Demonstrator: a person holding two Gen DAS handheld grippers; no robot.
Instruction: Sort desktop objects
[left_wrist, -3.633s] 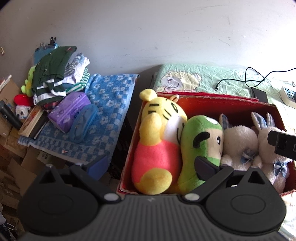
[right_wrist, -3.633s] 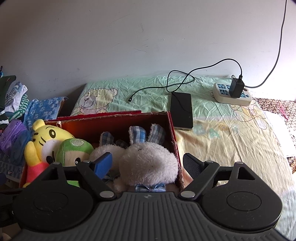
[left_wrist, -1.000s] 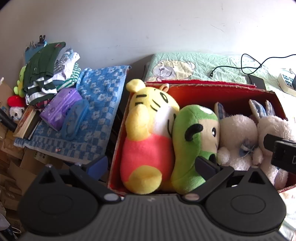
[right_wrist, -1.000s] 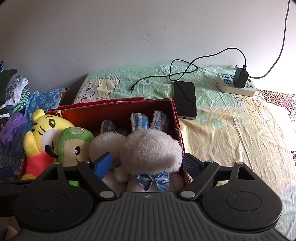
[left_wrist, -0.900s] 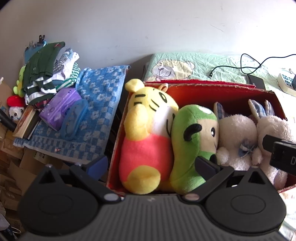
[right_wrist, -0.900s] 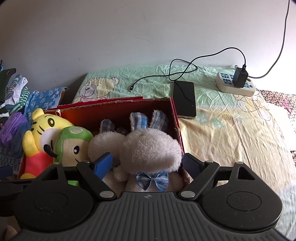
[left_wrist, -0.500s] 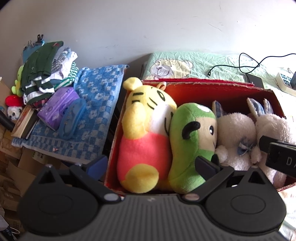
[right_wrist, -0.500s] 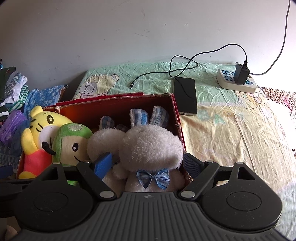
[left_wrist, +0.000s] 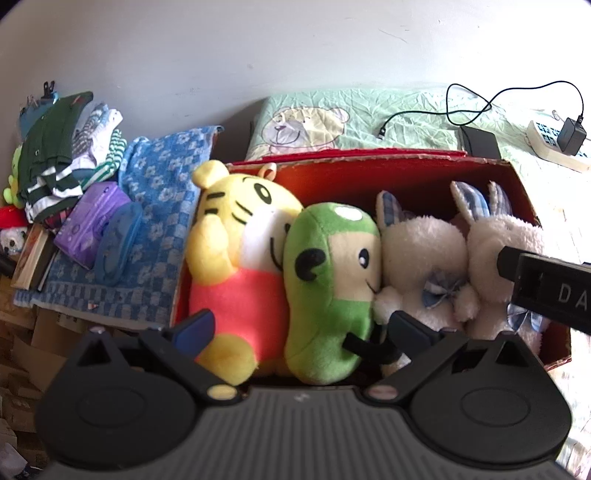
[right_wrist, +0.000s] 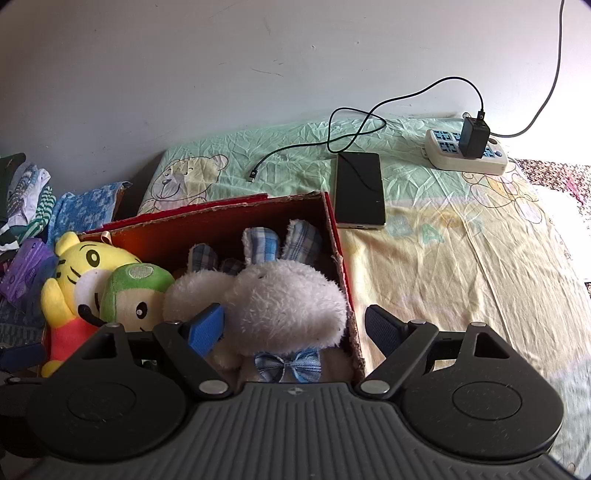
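Both of my tongs stand wide open and hold nothing. My left tongs (left_wrist: 295, 328) hover at the near edge of the red box (left_wrist: 406, 173), with the yellow tiger toy (left_wrist: 240, 258) and the green toy (left_wrist: 332, 280) between the fingers. My right tongs (right_wrist: 295, 325) straddle the box's right wall, with the white rabbit (right_wrist: 288, 295) between the fingers and the right finger outside the box, over the bed sheet (right_wrist: 461, 266).

The four soft toys sit packed side by side in the box: tiger, green toy, a second rabbit (left_wrist: 421, 254), then the white rabbit against the right wall. The box rests on the bed.

Risks as I judge them:

1. The toys are wedged tight. If I close on one, I may pinch its neighbour too, or drag the neighbour out with it.
2. The right tongs span the cardboard wall. Closing from here would clamp the wall together with the rabbit and could tip or tear the box.
3. The plush is soft and rounded. A shallow grip on the fur may slip.
4. The phone (right_wrist: 360, 190) lies just beside the box's far right corner, with a cable (right_wrist: 351, 136) running to the power strip (right_wrist: 465, 157). Shoving the box could push the phone or snag the cable.
5. The two tongs work near each other; the right one already shows in the left view, so they could collide.
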